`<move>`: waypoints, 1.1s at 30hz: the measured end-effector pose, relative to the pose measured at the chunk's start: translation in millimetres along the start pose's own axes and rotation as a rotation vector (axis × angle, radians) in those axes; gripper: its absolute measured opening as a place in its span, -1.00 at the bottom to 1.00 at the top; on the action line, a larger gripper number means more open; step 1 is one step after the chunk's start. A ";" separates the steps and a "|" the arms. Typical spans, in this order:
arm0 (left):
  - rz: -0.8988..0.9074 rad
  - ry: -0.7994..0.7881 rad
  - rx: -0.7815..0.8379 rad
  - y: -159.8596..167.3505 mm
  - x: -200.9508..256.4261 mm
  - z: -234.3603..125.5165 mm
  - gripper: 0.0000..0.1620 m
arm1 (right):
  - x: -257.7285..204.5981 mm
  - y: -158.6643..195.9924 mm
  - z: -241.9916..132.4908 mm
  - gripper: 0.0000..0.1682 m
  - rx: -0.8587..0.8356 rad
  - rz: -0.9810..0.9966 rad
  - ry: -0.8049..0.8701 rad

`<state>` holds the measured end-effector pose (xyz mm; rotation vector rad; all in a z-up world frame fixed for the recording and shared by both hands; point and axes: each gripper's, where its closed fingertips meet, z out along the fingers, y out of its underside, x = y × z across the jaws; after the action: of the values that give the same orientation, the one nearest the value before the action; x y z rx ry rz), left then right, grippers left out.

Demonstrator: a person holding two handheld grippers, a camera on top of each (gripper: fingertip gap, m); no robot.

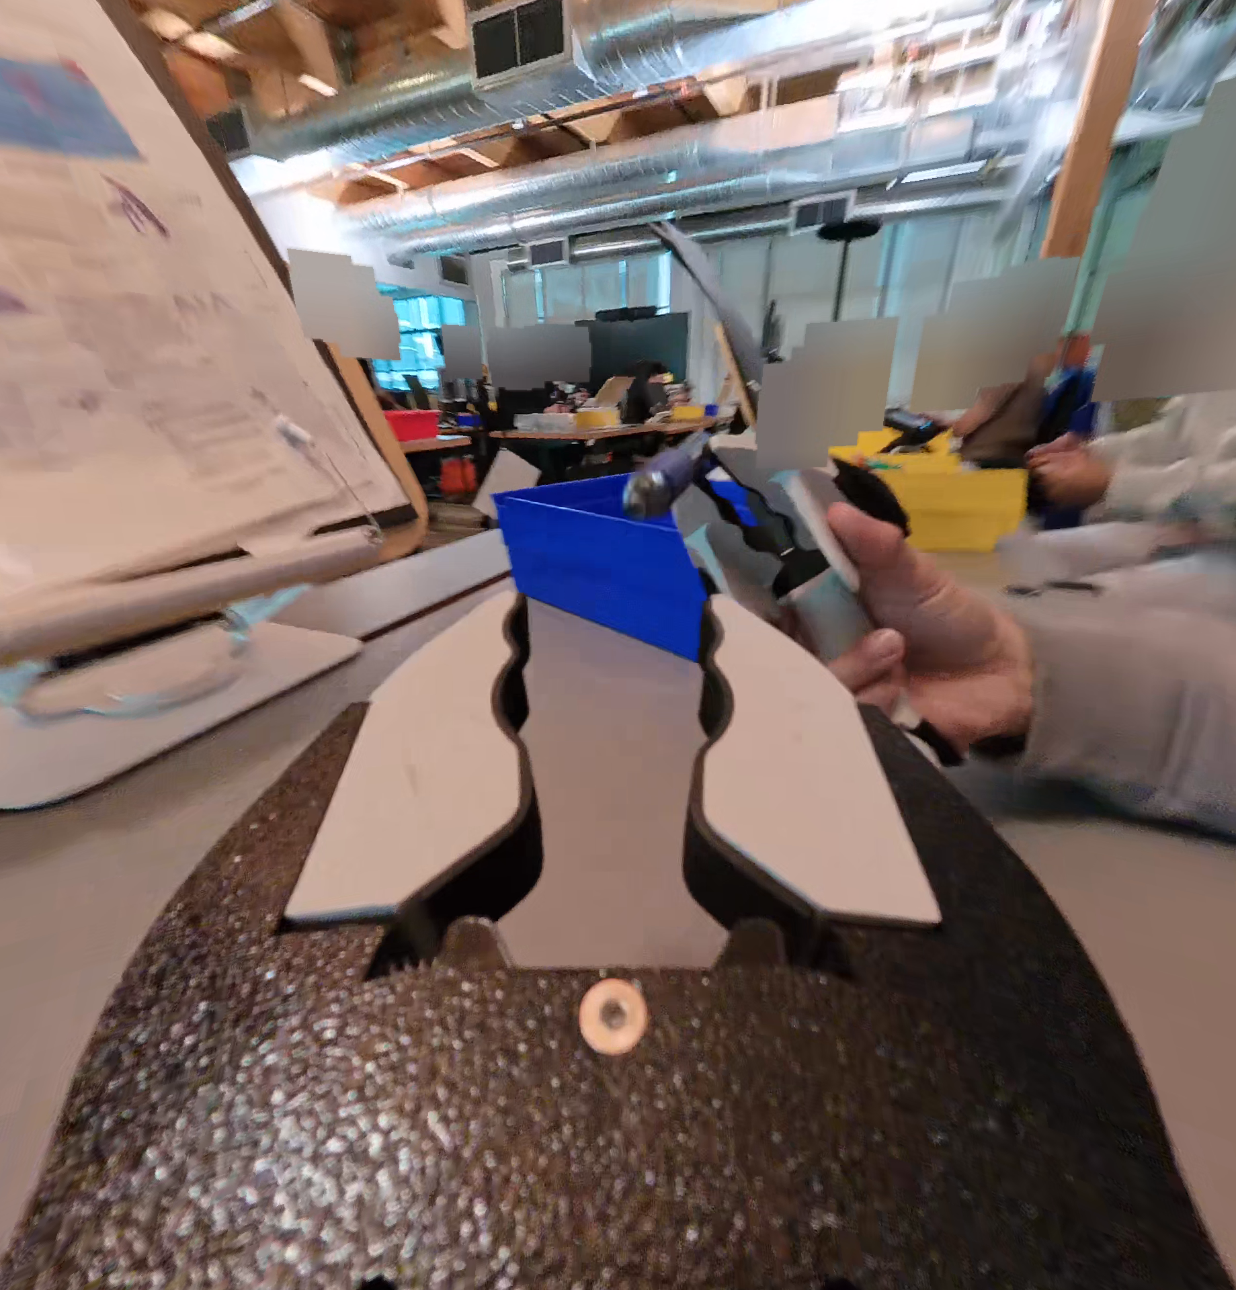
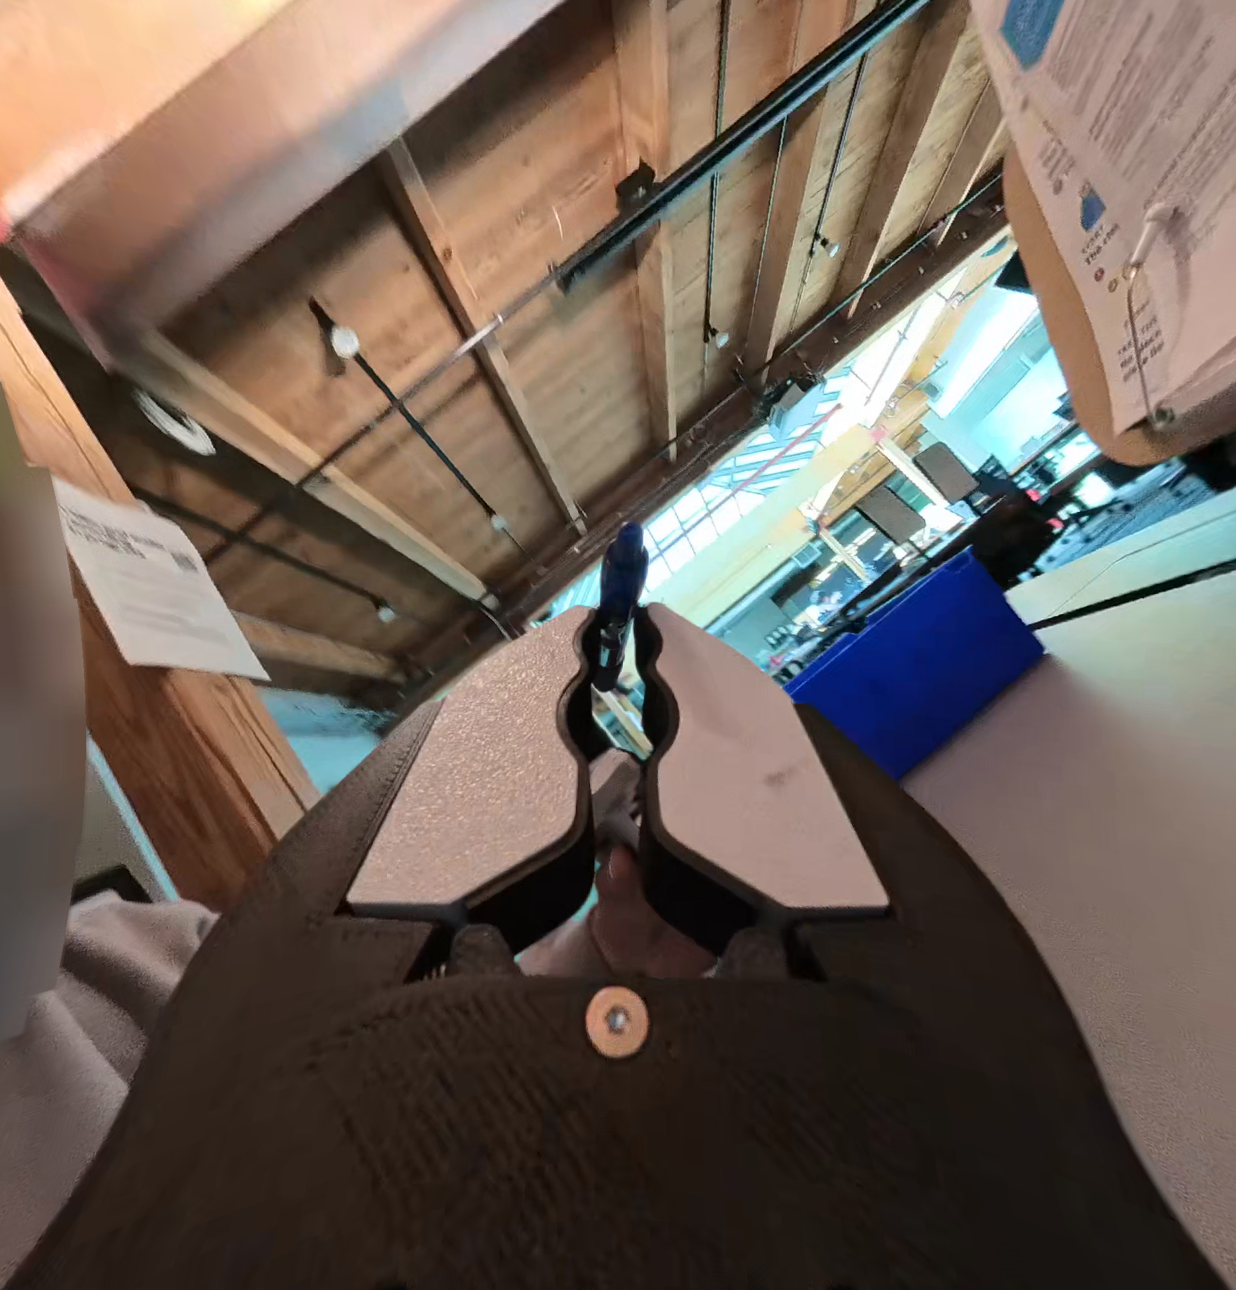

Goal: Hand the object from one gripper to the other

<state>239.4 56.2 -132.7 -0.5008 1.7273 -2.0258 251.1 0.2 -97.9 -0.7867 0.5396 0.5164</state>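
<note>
A blue pen (image 2: 618, 600) is clamped between the tips of my right gripper (image 2: 618, 621), which is tilted up toward the ceiling. In the left wrist view the same pen (image 1: 660, 482) sticks out leftward from the right gripper (image 1: 712, 509), held by a person's hand (image 1: 936, 642) above and to the right of my left gripper. My left gripper (image 1: 611, 621) is open and empty, low over the grey table (image 1: 601, 803), its fingers spread with nothing between them. The pen is ahead of the left fingertips and apart from them.
A blue bin (image 1: 601, 565) stands on the table just past the left fingertips; it also shows in the right wrist view (image 2: 929, 670). A clipboard with papers on a stand (image 1: 133, 363) is at the left. A yellow bin (image 1: 950, 502) sits farther back right. There is about 7 cm between the tips of the two grippers.
</note>
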 end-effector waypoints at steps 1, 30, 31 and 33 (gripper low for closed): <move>-0.039 0.025 0.018 0.4 2.8 0.7 -0.45 | 2.0 2.2 0.0 -0.89 0.001 0.041 -0.007; 0.046 0.012 -0.171 6.5 6.8 0.1 -0.86 | 46.9 41.1 -8.2 -0.42 -0.698 -1.939 0.469; 0.064 0.015 -0.180 7.5 8.3 0.7 -0.86 | 49.3 41.6 -9.8 -0.47 -0.728 -1.964 0.468; 0.077 0.022 -0.183 8.1 10.9 1.9 -0.86 | 54.8 39.9 -13.7 -0.63 -0.778 -2.005 0.490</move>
<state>231.9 47.7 -140.4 -0.4626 1.9255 -1.8370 264.1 26.1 -160.7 -1.7459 -0.2401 -1.4494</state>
